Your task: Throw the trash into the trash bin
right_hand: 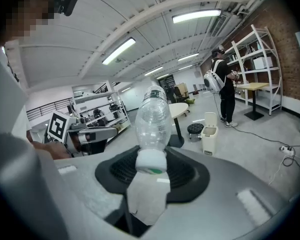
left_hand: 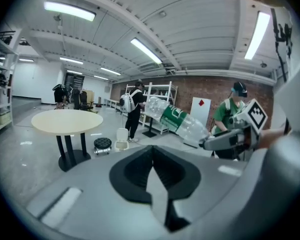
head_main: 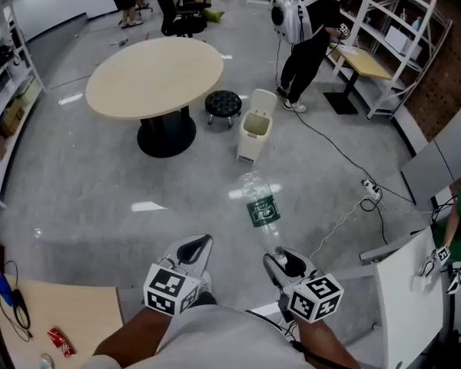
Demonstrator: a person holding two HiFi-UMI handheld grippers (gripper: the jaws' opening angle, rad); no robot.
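Bottle of clear plastic with a green label, gripped at its white-capped neck by right gripper at lower centre of the head view; jaws closed on that neck, body sticking out past the tips toward the middle of the frame, clear of the floor. In the right gripper view, rises straight up the frame from the pads, cap end pinched between them. Left gripper just left of the right one at lower centre, near it but apart; jaws pressed together in its own view, nothing between them. Trash bin, white, standing on the grey floor above centre of the head view, well apart from the bottle; lid seemingly tipped up at the back, though too small to be sure. Black stool just left of the bin; round pale table on a black pedestal at upper left. Person with a white backpack standing at upper right beside metal shelving. Power strip lying on the floor toward the right edge, at mid height.
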